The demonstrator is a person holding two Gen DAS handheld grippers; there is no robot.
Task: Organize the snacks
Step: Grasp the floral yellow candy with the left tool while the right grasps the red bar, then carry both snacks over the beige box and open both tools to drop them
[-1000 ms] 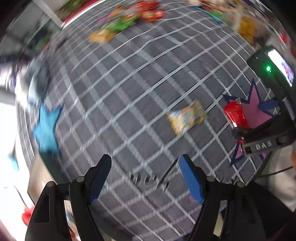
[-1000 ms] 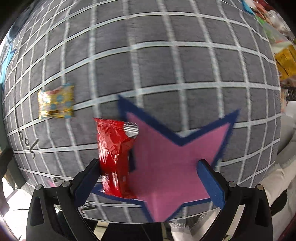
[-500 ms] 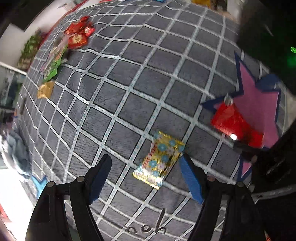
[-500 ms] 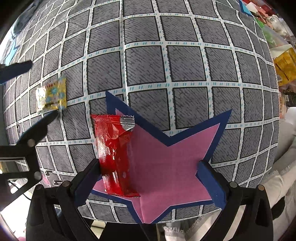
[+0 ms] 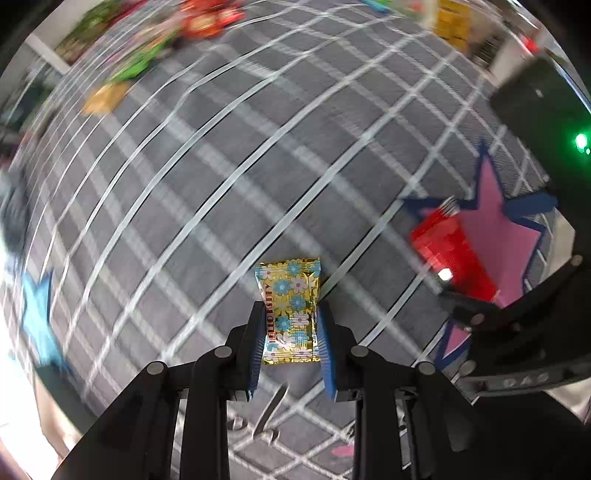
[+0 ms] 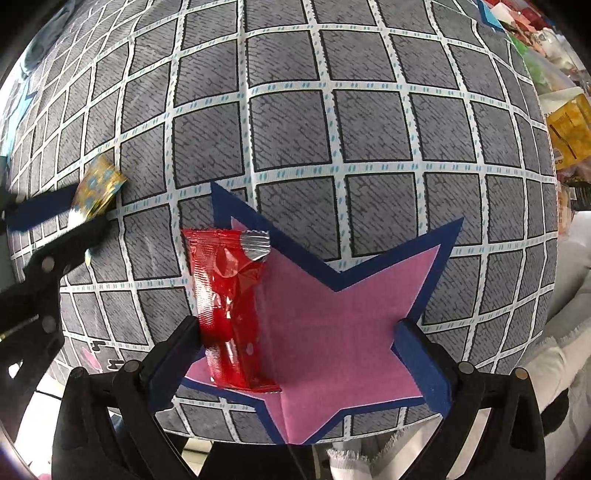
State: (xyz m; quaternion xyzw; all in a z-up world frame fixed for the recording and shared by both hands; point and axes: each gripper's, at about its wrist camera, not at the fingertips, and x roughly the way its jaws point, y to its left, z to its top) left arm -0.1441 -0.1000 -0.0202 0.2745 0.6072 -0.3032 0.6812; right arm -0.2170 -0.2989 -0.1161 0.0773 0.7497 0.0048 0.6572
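While right gripper (image 6: 295,354) gapes (empty), left gripper (image 5: 291,328) pinches gold packet (image 5: 290,310).

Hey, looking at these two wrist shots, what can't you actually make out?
- Snacks along the far table edge: left wrist view, motion blur; kinds unreadable.
- Gold flowered packet in the left gripper: its lower end is hidden by the fingers.
- Red packet: right wrist view, glare and creases hide its label.
- Yellow bag: cut off by the right edge.

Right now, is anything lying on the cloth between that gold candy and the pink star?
Only bare checked cloth separates the candy, pinched in the left gripper, from the pink star. A red packet already covers the star's near edge.
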